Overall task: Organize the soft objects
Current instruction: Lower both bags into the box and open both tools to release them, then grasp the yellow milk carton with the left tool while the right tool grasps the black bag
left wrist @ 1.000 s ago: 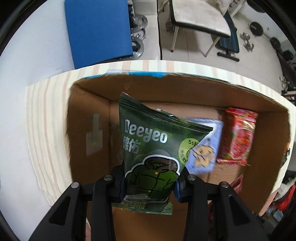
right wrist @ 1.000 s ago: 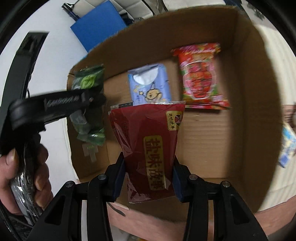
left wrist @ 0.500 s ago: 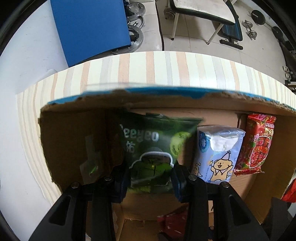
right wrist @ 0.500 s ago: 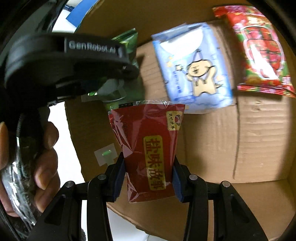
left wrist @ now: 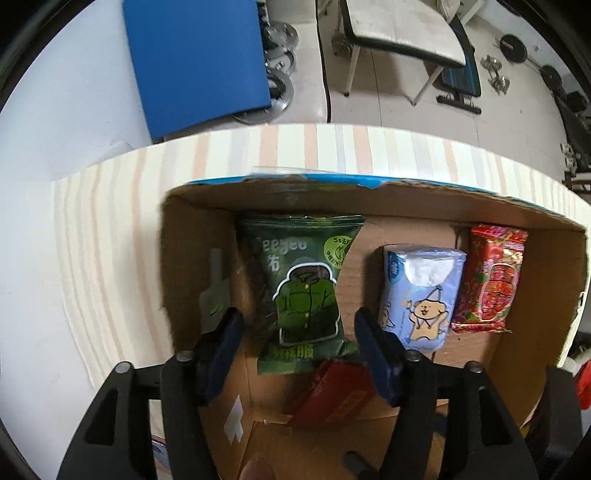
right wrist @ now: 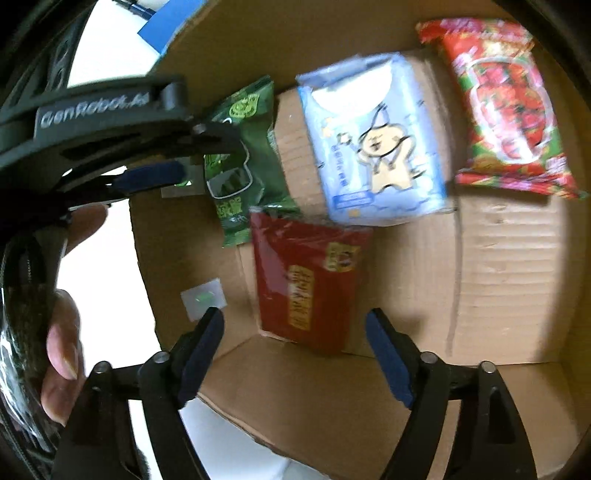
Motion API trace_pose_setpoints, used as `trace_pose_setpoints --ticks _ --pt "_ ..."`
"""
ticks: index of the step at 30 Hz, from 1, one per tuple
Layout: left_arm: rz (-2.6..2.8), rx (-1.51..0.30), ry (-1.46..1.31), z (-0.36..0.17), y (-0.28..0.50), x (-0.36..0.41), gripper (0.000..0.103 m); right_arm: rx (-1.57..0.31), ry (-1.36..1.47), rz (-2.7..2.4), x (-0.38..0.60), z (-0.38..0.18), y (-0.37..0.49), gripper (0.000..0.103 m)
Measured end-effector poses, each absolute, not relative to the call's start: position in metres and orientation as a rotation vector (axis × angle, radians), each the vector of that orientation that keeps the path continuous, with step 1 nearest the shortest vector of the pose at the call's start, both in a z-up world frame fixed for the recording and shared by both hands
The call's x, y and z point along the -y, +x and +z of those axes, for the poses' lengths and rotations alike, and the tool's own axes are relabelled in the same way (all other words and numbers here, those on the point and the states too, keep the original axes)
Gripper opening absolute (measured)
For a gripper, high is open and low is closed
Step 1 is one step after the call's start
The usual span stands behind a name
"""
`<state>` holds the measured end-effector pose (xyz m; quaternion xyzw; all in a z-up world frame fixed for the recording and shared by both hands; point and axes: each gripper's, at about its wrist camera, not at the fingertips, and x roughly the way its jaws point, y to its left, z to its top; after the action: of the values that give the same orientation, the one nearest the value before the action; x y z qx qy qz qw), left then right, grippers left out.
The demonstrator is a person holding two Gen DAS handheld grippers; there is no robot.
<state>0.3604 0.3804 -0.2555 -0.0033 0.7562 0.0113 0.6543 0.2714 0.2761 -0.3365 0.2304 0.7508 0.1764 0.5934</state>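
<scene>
A cardboard box (left wrist: 406, 206) holds four soft packs. The green Deeyeo pack (left wrist: 301, 284) lies flat at the left of the box floor, free between the spread fingers of my open left gripper (left wrist: 297, 328). It also shows in the right wrist view (right wrist: 243, 158). The dark red pack (right wrist: 306, 280) lies on the box floor, free ahead of my open right gripper (right wrist: 295, 328); in the left wrist view it (left wrist: 332, 391) lies just below the green pack. A blue tissue pack (left wrist: 421, 291) and a red patterned pack (left wrist: 487, 273) lie to the right.
The box stands on a striped tablecloth (left wrist: 110, 229). The right half of the box floor (right wrist: 509, 277) is bare cardboard. The left gripper's body (right wrist: 110, 122) and the hand holding it fill the left of the right wrist view. A blue board (left wrist: 199, 59) and a bench (left wrist: 402, 33) stand on the floor beyond.
Both grippers have opened. The green pack has gone down into the box and now lies flat. The dark red pack has dropped onto the box floor.
</scene>
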Motion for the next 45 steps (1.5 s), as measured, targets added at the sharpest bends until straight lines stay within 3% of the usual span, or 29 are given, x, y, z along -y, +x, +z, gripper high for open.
trace_pose_setpoints --ticks 2,4,6,19,32,40,45 --pt "0.034 -1.669 -0.034 -0.242 0.352 -0.384 0.091 -1.720 0.486 0.392 -0.263 -0.326 0.268 0.087" --pt "0.042 -1.631 -0.057 -0.231 0.344 -0.386 0.094 -1.697 0.420 0.360 -0.248 -0.318 0.262 0.091" --pt "0.050 -1.592 -0.087 -0.219 0.330 -0.387 0.097 -1.663 0.340 0.313 -0.230 -0.305 0.262 0.103" --pt "0.131 -1.352 -0.086 -0.160 0.234 -0.364 0.097 -1.465 0.017 0.124 -0.179 -0.236 0.245 0.103" --pt "0.143 -1.251 -0.033 -0.106 0.186 -0.315 0.097 -1.371 0.062 0.206 -0.157 -0.195 0.206 0.103" --pt "0.063 -1.167 0.096 -0.056 0.193 -0.221 0.097 -1.304 0.205 0.228 -0.069 -0.157 0.196 0.103" --pt "-0.096 -1.319 -0.013 -0.093 0.205 -0.140 0.097 -1.302 0.227 0.098 0.038 -0.154 0.196 0.103"
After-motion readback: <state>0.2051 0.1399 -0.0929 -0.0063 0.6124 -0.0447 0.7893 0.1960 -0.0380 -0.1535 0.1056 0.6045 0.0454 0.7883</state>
